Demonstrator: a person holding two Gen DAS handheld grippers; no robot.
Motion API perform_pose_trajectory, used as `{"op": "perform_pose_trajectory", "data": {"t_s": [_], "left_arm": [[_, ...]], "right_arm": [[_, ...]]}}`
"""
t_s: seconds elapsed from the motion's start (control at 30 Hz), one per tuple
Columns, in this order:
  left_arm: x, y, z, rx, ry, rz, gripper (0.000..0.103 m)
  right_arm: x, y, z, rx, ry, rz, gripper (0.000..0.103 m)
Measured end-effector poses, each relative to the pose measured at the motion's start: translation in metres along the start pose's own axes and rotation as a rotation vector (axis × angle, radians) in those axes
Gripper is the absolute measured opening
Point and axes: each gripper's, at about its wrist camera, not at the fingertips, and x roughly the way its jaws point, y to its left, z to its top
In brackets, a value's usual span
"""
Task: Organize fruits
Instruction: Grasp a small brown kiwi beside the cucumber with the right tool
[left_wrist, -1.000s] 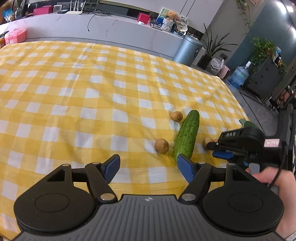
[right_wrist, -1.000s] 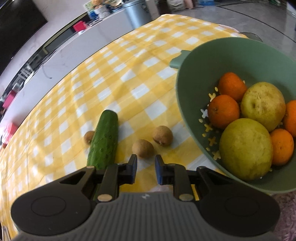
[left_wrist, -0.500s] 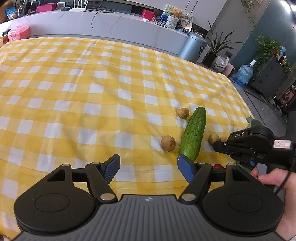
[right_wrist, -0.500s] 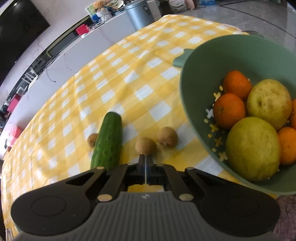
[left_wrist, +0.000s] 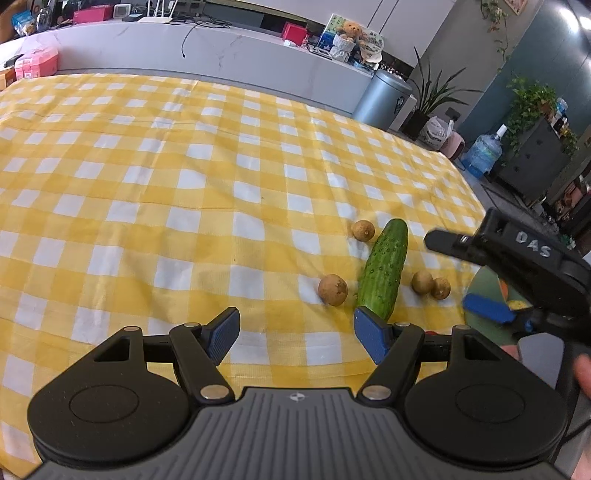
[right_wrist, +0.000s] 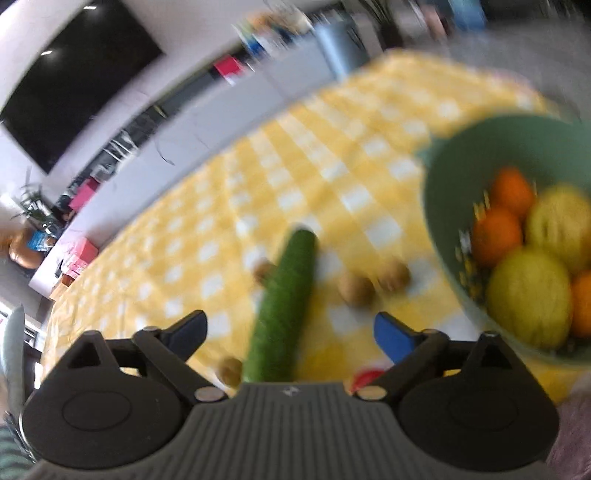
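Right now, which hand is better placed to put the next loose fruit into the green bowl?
Probably the right: its tongs, just opened and empty, hang over the small brown fruits beside the green bowl. The left tongs sit farther from the bowl.

The left gripper (left_wrist: 295, 330) is held pointing steeply downward, its blue-padded jaws set well apart with nothing between them. In its view the right gripper (left_wrist: 465, 273) is seen at about 3 o'clock, angled toward 10 o'clock, and part of a hand (left_wrist: 580, 369) is seen behind it. The right gripper's (right_wrist: 291, 332) jaws have just been opened and are spread wide, nothing being gripped; its view is blurred.
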Motion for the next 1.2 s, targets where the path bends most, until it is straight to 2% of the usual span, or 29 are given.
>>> {"op": "perform_pose_trajectory", "data": {"t_s": [0.1, 0.2, 0.3, 0.4, 0.43, 0.6, 0.67, 0.7, 0.73, 0.87, 0.97, 1.13, 1.2], "left_arm": [[-0.001, 0.003, 0.001, -0.015, -0.004, -0.003, 0.083], [-0.002, 0.006, 0.002, -0.030, -0.009, -0.006, 0.083], [-0.001, 0.009, 0.003, -0.040, -0.010, -0.005, 0.083], [0.000, 0.011, 0.003, -0.046, -0.010, -0.004, 0.083], [0.000, 0.011, 0.003, -0.047, -0.009, -0.004, 0.083], [0.000, 0.011, 0.003, -0.049, -0.008, -0.006, 0.083], [0.000, 0.012, 0.004, -0.052, -0.009, -0.008, 0.083], [0.000, 0.012, 0.004, -0.054, -0.010, -0.009, 0.083], [0.000, 0.013, 0.004, -0.056, -0.011, -0.010, 0.083], [0.000, 0.014, 0.004, -0.062, -0.011, -0.015, 0.083], [-0.001, 0.014, 0.003, -0.063, -0.012, -0.020, 0.083], [0.000, 0.015, 0.004, -0.072, -0.010, -0.027, 0.083], [0.001, 0.015, 0.004, -0.075, -0.005, -0.028, 0.083]], "right_arm": [[-0.010, 0.028, -0.005, -0.169, -0.073, -0.067, 0.099], [-0.004, 0.039, -0.007, -0.249, -0.067, -0.161, 0.099], [0.007, 0.031, -0.008, -0.248, -0.030, -0.158, 0.099], [0.016, 0.015, -0.006, -0.157, 0.021, -0.149, 0.099], [0.018, 0.012, -0.006, -0.139, 0.026, -0.167, 0.098], [0.024, 0.020, -0.010, -0.234, 0.005, -0.286, 0.097], [0.026, 0.022, -0.011, -0.239, 0.011, -0.321, 0.090], [0.027, 0.022, -0.010, -0.240, 0.019, -0.327, 0.084], [0.027, 0.021, -0.009, -0.232, 0.030, -0.323, 0.070], [0.035, 0.007, -0.001, -0.092, 0.125, -0.277, 0.044], [0.033, 0.004, 0.002, -0.060, 0.104, -0.331, 0.042], [0.015, 0.001, 0.003, 0.009, -0.005, -0.360, 0.039], [0.014, -0.001, 0.006, 0.058, -0.018, -0.357, 0.040]]}}
